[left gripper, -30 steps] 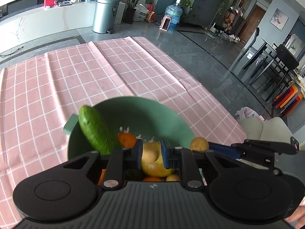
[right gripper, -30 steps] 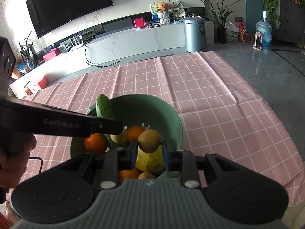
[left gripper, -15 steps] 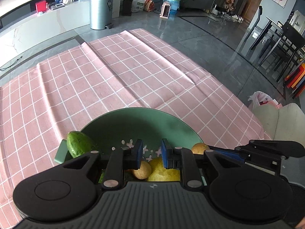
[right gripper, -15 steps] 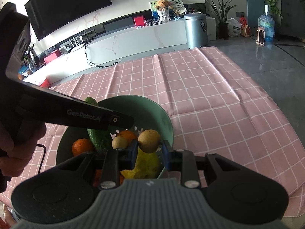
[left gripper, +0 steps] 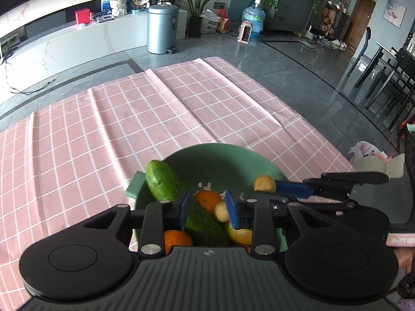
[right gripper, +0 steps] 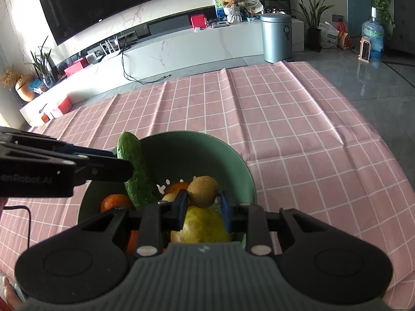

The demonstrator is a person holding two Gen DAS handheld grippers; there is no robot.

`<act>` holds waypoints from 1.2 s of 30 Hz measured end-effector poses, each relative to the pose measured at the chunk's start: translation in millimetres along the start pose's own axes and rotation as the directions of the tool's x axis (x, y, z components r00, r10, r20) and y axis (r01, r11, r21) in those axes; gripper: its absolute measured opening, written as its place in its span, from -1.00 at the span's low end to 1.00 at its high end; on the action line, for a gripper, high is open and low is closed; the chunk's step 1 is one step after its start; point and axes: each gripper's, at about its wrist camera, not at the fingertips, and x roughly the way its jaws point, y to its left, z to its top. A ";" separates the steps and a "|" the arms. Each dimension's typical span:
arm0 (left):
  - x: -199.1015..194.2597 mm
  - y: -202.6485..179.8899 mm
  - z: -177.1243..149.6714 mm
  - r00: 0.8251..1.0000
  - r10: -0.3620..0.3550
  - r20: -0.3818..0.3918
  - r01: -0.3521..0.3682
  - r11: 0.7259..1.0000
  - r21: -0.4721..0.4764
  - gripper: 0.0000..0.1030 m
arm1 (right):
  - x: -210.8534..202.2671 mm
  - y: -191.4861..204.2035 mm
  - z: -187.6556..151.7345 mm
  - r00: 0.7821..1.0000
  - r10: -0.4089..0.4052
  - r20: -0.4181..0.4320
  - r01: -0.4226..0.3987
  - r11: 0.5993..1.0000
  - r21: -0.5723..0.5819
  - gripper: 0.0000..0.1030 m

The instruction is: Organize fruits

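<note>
Green and deep, the bowl [right gripper: 241, 173] is sitting on the desk [right gripper: 298, 119], which a pink checked cloth [left gripper: 103, 129] is covering. Fruit is piling up inside it. A cucumber [right gripper: 135, 171] is leaning against the rim with one end sticking out above it. An orange [right gripper: 114, 202] is lying beside the cucumber's lower end, and a second orange [left gripper: 207, 199] is showing farther in. A yellow pear [right gripper: 205, 223] is resting low in the bowl, nearest the right wrist camera. A small tan fruit [left gripper: 220, 211] is lying next to the cucumber.

The left tool [left gripper: 207, 207] is hanging over the bowl; its jaws have just been opening and are now standing a little apart, pressing on nothing, with the cucumber and the small tan fruit lying below the gap.

The right tool [right gripper: 202, 202] is pinching a round brown fruit [right gripper: 202, 191] between its blue pads [right gripper: 225, 212], holding it above the pear and inside the rim. In the left wrist view that brown fruit is sitting at the tip of the right tool's fingers, over the bowl's right side.
</note>
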 end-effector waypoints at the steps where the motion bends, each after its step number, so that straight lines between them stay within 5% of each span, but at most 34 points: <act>1: -1.0 1.9 -1.3 1.000 0.008 -0.002 -0.008 1.000 -0.007 -0.26 | 3.9 2.9 2.3 1.000 -0.016 -0.006 0.016 1.000 -0.016 -0.55; 10: 2.8 16.0 -13.0 0.999 0.039 -0.024 -0.040 0.998 -0.052 -0.17 | 32.6 14.6 10.4 0.992 -0.118 -0.052 0.111 0.987 -0.120 -0.55; 24: -5.7 16.6 -21.2 0.998 0.053 -0.027 -0.055 0.997 -0.058 -0.16 | 32.4 19.7 12.2 0.989 -0.118 -0.089 0.106 0.986 -0.130 -0.50; 31: -47.1 8.3 -22.9 0.994 0.079 0.077 -0.075 0.996 -0.053 -0.06 | -17.2 37.1 18.9 0.998 -0.061 0.003 0.061 0.991 -0.122 -0.15; 33: -62.4 5.0 -25.2 0.989 0.090 0.117 -0.085 0.995 -0.053 -0.02 | -36.8 43.2 19.2 0.998 -0.046 0.047 0.051 0.993 -0.109 0.10; 36: -87.3 -0.2 -30.8 0.977 0.110 0.184 -0.102 0.993 -0.052 0.09 | -66.7 51.7 16.4 0.994 -0.023 0.107 0.031 0.997 -0.077 0.16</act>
